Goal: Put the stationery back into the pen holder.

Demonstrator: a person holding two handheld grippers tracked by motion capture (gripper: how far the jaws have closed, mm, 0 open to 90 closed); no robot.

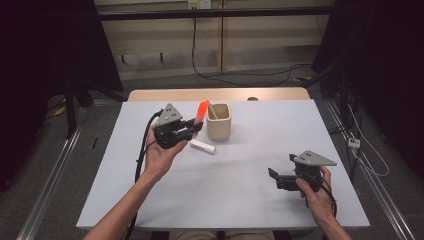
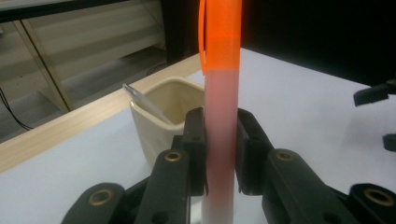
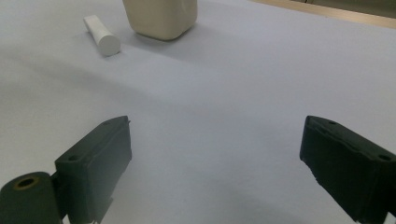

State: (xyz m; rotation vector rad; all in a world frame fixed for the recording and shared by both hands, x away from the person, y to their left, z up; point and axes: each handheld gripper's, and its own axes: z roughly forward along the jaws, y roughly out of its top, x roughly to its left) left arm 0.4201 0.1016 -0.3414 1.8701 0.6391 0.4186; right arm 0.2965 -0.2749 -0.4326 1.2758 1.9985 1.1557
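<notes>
Looking down from the high view, I see a pale grey table (image 1: 240, 165) with a light wooden strip along its far edge, standing on a grey floor between black curtains, with cream wall panels and loose cables behind. On it I count one beige cup (image 1: 219, 121) with a thin stick leaning inside, and one white cylinder (image 1: 202, 146) lying just beside the cup. My left gripper (image 1: 192, 127) is raised beside the cup, clenched on one orange-capped marker (image 1: 201, 112); my right gripper (image 1: 272, 175) rests low near the right front of the table, its jaws apart. Along my left gripper view, both black jaws press the marker's pinkish barrel (image 2: 222, 135), which stands upright with its orange cap at the top, the cup (image 2: 161, 116) behind it. Along my right gripper view, my two jaws are spread wide over bare table, nothing between them, with the cylinder (image 3: 102, 36) and the cup (image 3: 161, 17) well ahead.
</notes>
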